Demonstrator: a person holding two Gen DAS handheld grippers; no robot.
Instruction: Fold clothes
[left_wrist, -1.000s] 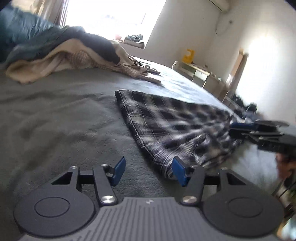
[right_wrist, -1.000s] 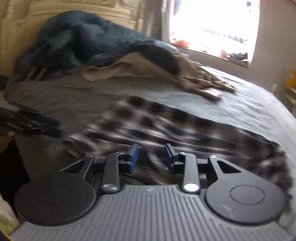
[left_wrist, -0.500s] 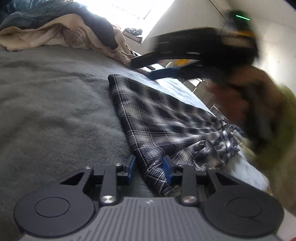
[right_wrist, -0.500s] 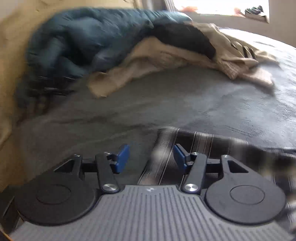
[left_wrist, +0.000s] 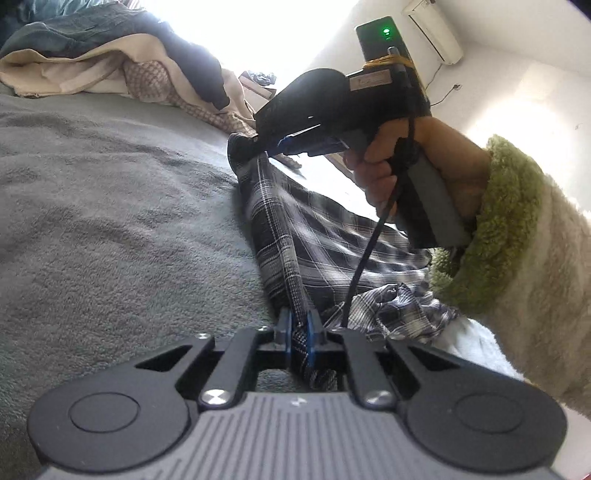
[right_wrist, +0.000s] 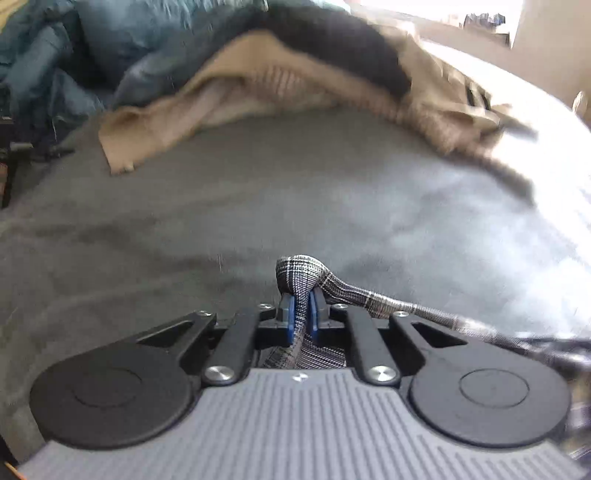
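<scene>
Both tongs are clamped on the plaid garment (left_wrist: 317, 236), which lies on the grey bed (left_wrist: 110, 221): the left tongs (left_wrist: 298, 334) pinch its near edge, the right tongs (right_wrist: 302, 314) (hand-held) a bunched far corner.

Left gripper (left_wrist: 298, 330): blue fingers (left_wrist: 284, 328) closed tight w/ plaid cloth pinched between. Right gripper (right_wrist: 302, 314): fingers also closed on a bunched plaid corner. Right hand (left_wrist: 417, 162), in a green fleece sleeve (left_wrist: 517, 236), grips the handle, index on trigger.
</scene>
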